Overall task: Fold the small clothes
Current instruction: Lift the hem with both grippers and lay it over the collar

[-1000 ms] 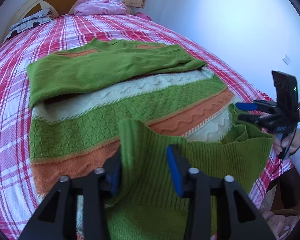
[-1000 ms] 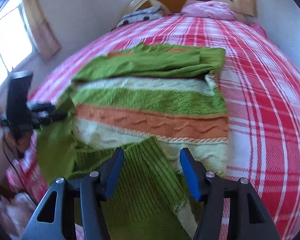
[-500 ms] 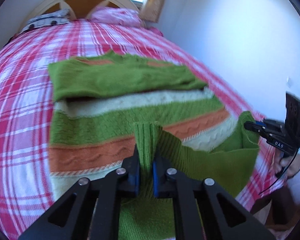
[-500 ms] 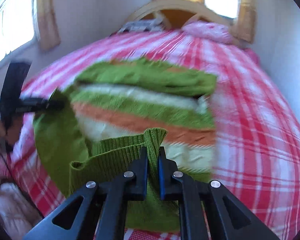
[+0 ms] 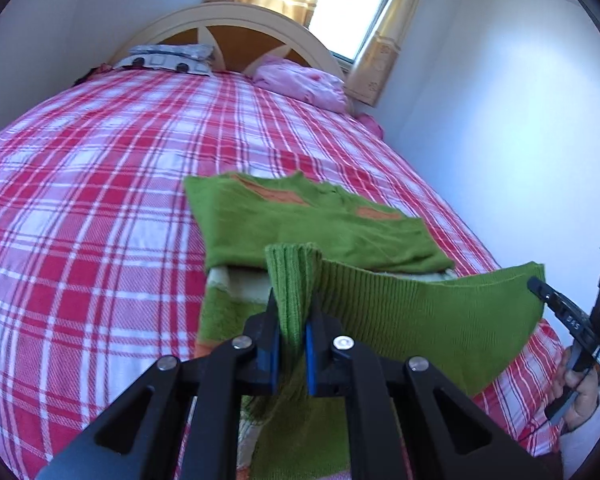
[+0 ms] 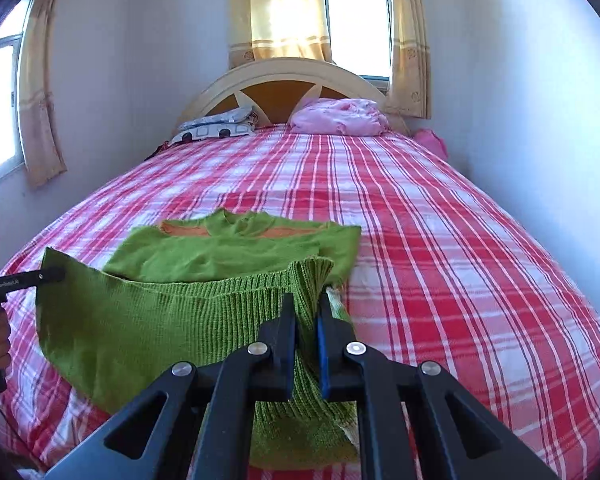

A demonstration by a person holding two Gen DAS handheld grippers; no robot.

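A green knit sweater (image 5: 320,232) with orange and cream stripes lies on the plaid bed, its sleeves folded across the top. My left gripper (image 5: 291,320) is shut on the left corner of the ribbed green hem (image 5: 420,312) and holds it raised. My right gripper (image 6: 306,312) is shut on the hem's right corner (image 6: 204,312). The hem hangs stretched between them above the sweater body. Each gripper shows in the other's view: the right one (image 5: 540,286) and the left one (image 6: 56,274).
The bed (image 6: 440,240) has a red and white plaid cover. A pink bundle (image 6: 340,116) and a patterned pillow (image 6: 216,126) lie by the headboard (image 6: 276,80). Walls stand close on both sides, with curtained windows (image 6: 356,24) behind.
Both grippers closed on the hem corners, then lifted the hem up off the bed and carried it towards the folded sleeves.
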